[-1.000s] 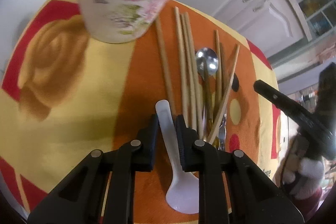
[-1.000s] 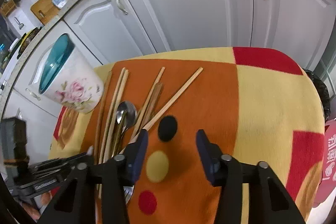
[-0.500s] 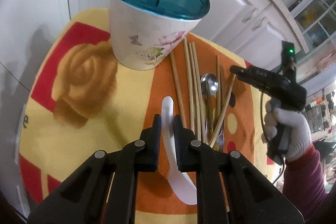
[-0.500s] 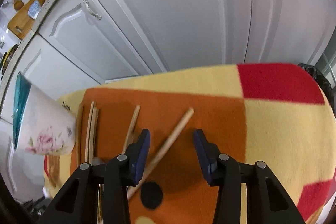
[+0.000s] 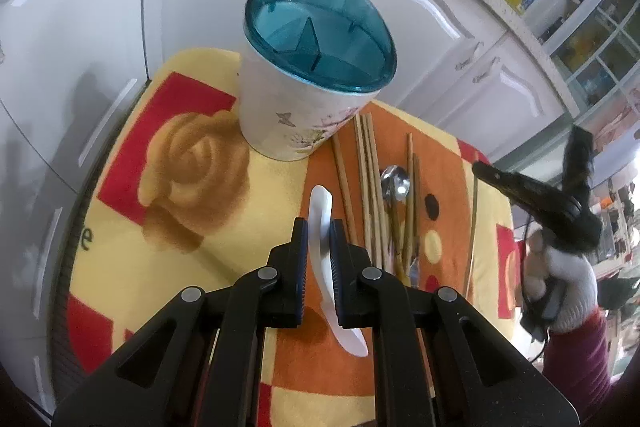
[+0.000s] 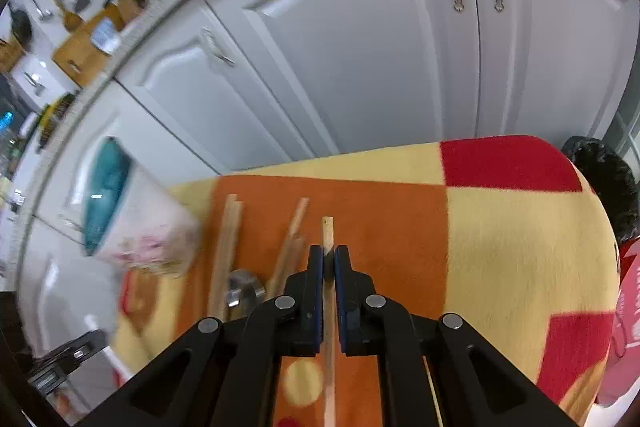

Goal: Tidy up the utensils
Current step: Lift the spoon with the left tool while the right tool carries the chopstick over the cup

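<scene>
My left gripper point(image 5: 319, 227) is shut on a white plastic spoon point(image 5: 322, 203), held above the cloth with its bowl end hanging toward me. Ahead stands the floral utensil holder point(image 5: 304, 115) with a teal divided top. Several wooden chopsticks point(image 5: 366, 179) and a metal spoon point(image 5: 395, 179) lie to the holder's right. In the right wrist view, the jaws of my right gripper point(image 6: 328, 253) are closing and pinch a single chopstick point(image 6: 328, 231), its tip sticking out past the pads. The holder point(image 6: 136, 227) is blurred at the left there.
A yellow, orange and red patterned cloth point(image 5: 192, 187) covers the small table, whose edges are close on all sides. White cabinet doors point(image 6: 360, 67) stand just behind. A gloved hand point(image 5: 560, 279) holds the right gripper. A black furry object point(image 6: 604, 179) sits past the right edge.
My left gripper has risen with the white spoon and the holder's top has come into view. My right gripper moved onto one chopstick, shut on it, and lifted it off the pile.
</scene>
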A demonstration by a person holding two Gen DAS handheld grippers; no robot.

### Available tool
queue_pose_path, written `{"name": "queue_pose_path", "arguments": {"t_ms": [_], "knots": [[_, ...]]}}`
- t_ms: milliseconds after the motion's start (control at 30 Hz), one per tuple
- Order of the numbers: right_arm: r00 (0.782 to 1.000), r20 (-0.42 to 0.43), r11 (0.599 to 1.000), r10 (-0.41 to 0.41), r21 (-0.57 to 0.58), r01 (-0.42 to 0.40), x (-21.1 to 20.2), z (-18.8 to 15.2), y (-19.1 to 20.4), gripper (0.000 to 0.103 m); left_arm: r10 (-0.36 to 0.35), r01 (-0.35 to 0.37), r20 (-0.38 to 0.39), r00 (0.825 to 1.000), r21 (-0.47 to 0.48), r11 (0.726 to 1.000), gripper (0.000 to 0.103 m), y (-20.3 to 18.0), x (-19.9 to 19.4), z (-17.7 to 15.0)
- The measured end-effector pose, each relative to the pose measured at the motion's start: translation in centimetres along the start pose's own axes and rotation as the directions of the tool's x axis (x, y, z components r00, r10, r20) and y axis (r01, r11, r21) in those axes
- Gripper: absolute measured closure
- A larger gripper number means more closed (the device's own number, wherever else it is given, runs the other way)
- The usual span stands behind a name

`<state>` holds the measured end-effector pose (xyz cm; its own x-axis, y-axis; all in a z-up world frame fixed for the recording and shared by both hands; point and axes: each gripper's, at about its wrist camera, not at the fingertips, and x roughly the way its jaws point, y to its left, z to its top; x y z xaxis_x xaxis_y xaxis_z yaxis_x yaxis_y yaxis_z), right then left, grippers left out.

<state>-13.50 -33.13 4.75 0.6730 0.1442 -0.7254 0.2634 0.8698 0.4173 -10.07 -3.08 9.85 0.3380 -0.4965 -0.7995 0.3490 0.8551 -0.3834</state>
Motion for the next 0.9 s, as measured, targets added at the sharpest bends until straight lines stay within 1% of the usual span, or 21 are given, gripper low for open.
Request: {"name": "queue_pose_path", "arguments": {"t_ms": [133,233,300,400,467,533,600,767,800,867,900], "knots": [[0.997,0.057,0.998,0.054,-0.042,-0.051,-4.0,-0.5,1.5,0.098,-0.010,0.009,0.037,0.999,0.016,1.000,0.094,-0.4,-1.9,0.0],[0.990,0.120,0.994,0.079,-0.080,-0.069,-6.8,-0.4,3.1,0.098,-0.020,0.018,0.060,0.998,0.025,1.000,0.094,-0.8,-3.3,0.1],[0.984,0.151,0.992,0.098,-0.099,-0.084,-7.9,0.1,4.3,0.098,-0.030,0.028,0.078,0.997,0.028,0.999,0.094,-0.9,-4.4,0.2],[0.976,0.176,0.986,0.131,-0.125,-0.109,-9.0,1.0,5.9,0.098,-0.037,0.034,0.113,0.993,0.032,0.999,0.094,-0.9,-6.1,0.6],[0.965,0.196,0.979,0.174,-0.144,-0.147,-10.2,1.7,7.2,0.098,-0.045,0.041,0.142,0.989,0.034,0.999,0.094,-1.0,-7.4,1.2],[0.955,0.222,0.971,0.199,-0.176,-0.161,-11.2,2.6,8.8,0.098,-0.054,0.048,0.173,0.983,0.039,0.998,0.094,-1.0,-8.7,2.2],[0.944,0.245,0.963,0.221,-0.210,-0.171,-12.3,3.5,10.3,0.098,-0.048,0.039,0.202,0.978,0.048,0.998,0.094,-1.1,-9.7,3.2],[0.918,0.292,0.941,0.268,-0.281,-0.186,-14.0,6.3,14.0,0.098,-0.013,-0.008,0.316,0.949,0.066,0.998,0.094,-1.2,-11.6,7.1],[0.913,0.299,0.937,0.278,-0.293,-0.189,-14.3,6.8,14.7,0.098,-0.002,-0.022,0.344,0.939,0.064,0.998,0.094,-1.3,-11.9,8.3],[0.904,0.308,0.928,0.297,-0.315,-0.198,-14.6,7.9,15.9,0.098,0.006,-0.036,0.371,0.929,0.072,0.997,0.094,-1.4,-12.0,9.7],[0.900,0.311,0.924,0.306,-0.324,-0.203,-14.7,8.4,16.3,0.098,0.018,-0.054,0.385,0.923,0.082,0.995,0.094,-1.6,-11.8,10.5]]}}
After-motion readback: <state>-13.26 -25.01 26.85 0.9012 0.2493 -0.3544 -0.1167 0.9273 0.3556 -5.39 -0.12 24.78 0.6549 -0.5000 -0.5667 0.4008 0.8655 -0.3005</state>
